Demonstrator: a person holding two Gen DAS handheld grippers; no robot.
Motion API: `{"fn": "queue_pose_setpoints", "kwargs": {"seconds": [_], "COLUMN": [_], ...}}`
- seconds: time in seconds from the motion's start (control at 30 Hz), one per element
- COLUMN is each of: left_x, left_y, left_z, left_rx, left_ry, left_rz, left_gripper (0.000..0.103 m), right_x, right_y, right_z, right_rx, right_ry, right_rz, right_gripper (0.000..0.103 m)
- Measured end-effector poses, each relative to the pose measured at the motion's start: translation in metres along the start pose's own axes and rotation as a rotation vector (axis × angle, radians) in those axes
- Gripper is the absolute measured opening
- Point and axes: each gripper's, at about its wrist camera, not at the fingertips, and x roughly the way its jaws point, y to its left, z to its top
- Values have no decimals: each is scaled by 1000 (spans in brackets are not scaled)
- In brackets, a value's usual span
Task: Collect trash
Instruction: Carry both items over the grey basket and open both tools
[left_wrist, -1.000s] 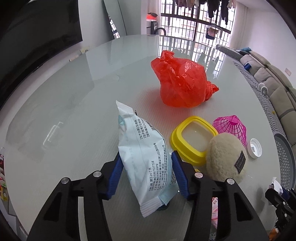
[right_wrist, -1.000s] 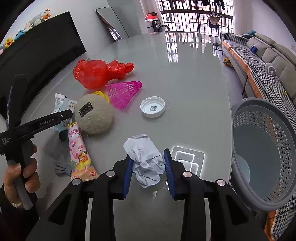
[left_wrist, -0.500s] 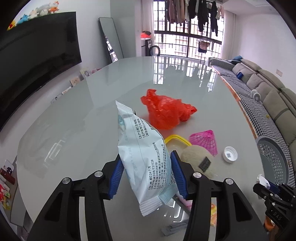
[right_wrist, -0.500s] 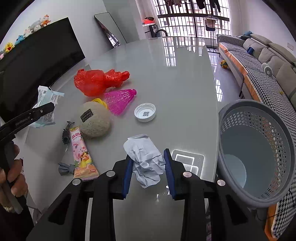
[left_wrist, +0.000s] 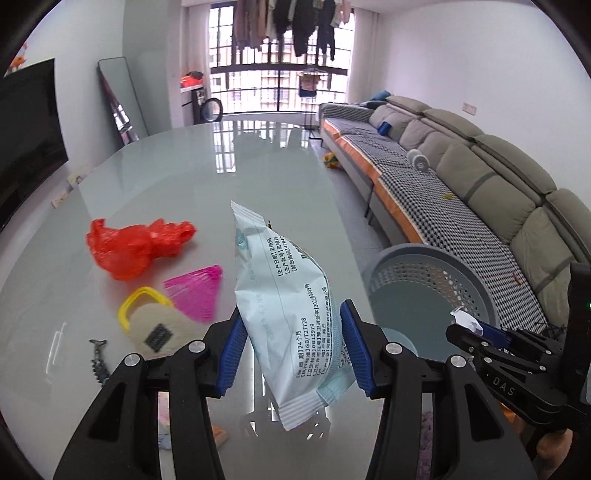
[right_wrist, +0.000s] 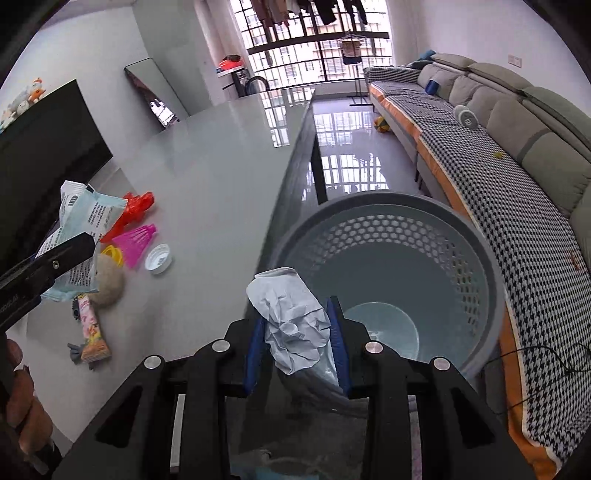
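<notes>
Beside the glossy grey table (right_wrist: 207, 177) stands a perforated grey plastic basket (right_wrist: 480, 258). The right gripper (right_wrist: 297, 338), clamped on crumpled white paper (right_wrist: 291, 317), hangs nearer, at its rim. The left gripper (left_wrist: 291, 347), gripping a pale blue printed packet (left_wrist: 288, 295), is over the table, the basket ahead to its right.

Pale blue packet (left_wrist: 295, 321): "24个月", "GB/T27728", "GB15979". Right gripper (left_wrist: 466, 325) body: "DAS".

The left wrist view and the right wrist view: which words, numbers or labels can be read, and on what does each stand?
"GB/T27728" and "GB15979": on the pale blue packet in the left claw.
"DAS": on the right claw's black body.
The packet's other print, the pink snack wrapper, the white cap's code: too small to read.
</notes>
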Motion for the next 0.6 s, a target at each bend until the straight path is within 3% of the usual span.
{"fn": "queue_pose_setpoints", "kwargs": {"seconds": [0.23, 0.6], "left_x": [47, 95], "left_y": [-68, -113], "left_z": [0, -9], "left_rx": [83, 142], "left_ry": [80, 164], "left_rz": [-78, -127], "left_gripper": [49, 51], "right_x": [1, 28], "right_y": [-67, -101], "right_z": [0, 7], "right_rx": [73, 92], "right_ry": [11, 45], "right_rz": [-64, -45], "right_gripper": [32, 32]}}
